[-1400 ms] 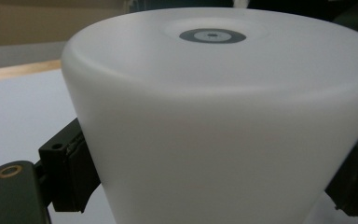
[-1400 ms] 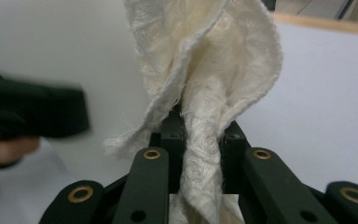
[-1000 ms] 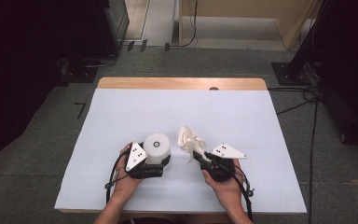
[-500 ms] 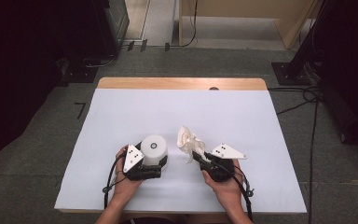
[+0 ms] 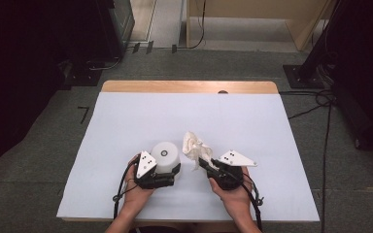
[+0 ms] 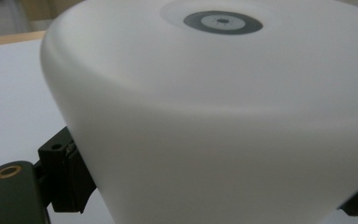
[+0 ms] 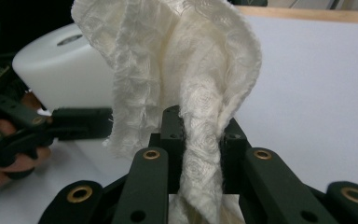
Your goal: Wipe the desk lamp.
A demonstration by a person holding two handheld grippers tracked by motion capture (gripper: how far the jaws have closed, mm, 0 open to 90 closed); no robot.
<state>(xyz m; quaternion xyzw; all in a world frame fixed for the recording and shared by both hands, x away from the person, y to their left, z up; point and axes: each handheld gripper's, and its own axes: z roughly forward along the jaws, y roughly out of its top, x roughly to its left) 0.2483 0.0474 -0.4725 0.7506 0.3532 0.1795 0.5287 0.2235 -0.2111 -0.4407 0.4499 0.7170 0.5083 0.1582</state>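
In the left gripper view the white cup (image 6: 223,116) is blurred, cut off at the right and bottom edges and hides most of both jaws, while in the right gripper view the cloth (image 7: 186,79) runs off the top and bottom edges.

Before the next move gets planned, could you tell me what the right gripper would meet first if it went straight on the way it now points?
Probably the white cup: the right gripper, clamping a crumpled cloth, points up-left toward it, though depth is unclear.

A pale blue sheet (image 5: 272,126) is covering the wooden counter (image 5: 189,87); a white rounded plastic cup (image 5: 166,154) is sitting upside down on it.
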